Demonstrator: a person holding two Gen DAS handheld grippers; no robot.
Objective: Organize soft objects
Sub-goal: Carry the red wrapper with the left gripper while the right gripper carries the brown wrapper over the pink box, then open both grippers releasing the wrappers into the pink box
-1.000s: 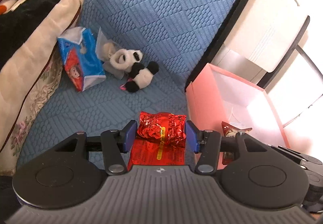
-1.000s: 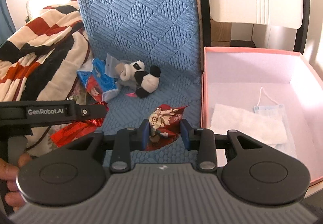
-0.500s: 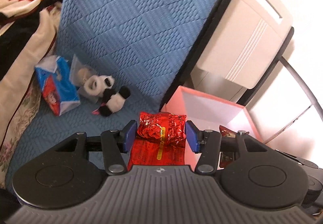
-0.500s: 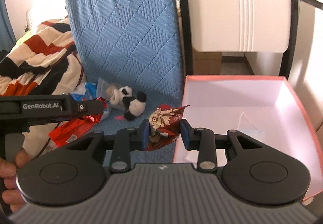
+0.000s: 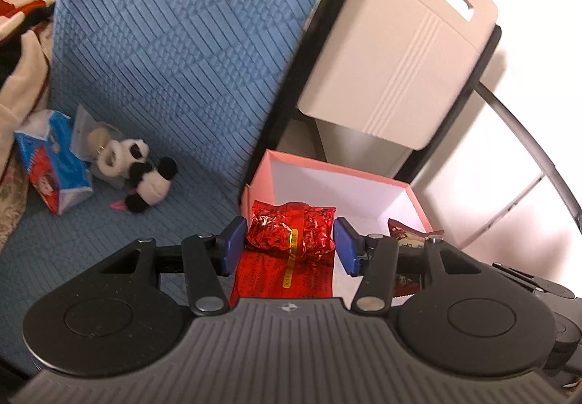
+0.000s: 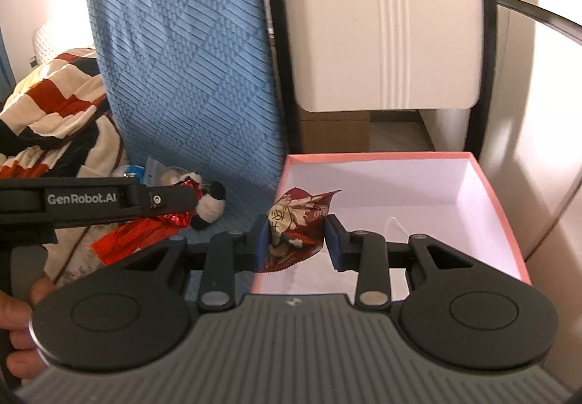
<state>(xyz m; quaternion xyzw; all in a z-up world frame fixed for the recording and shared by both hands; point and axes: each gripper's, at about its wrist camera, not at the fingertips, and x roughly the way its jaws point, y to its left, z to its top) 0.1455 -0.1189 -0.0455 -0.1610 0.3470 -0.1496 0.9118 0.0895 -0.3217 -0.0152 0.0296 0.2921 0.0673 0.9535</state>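
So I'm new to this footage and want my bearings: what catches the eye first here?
The red foil pack clamped in the left gripper, at the pink box's near wall. The right gripper pinches a dark red snack bag over the same box. Behind, a toy panda lies on the blue cushion beside a blue pack.
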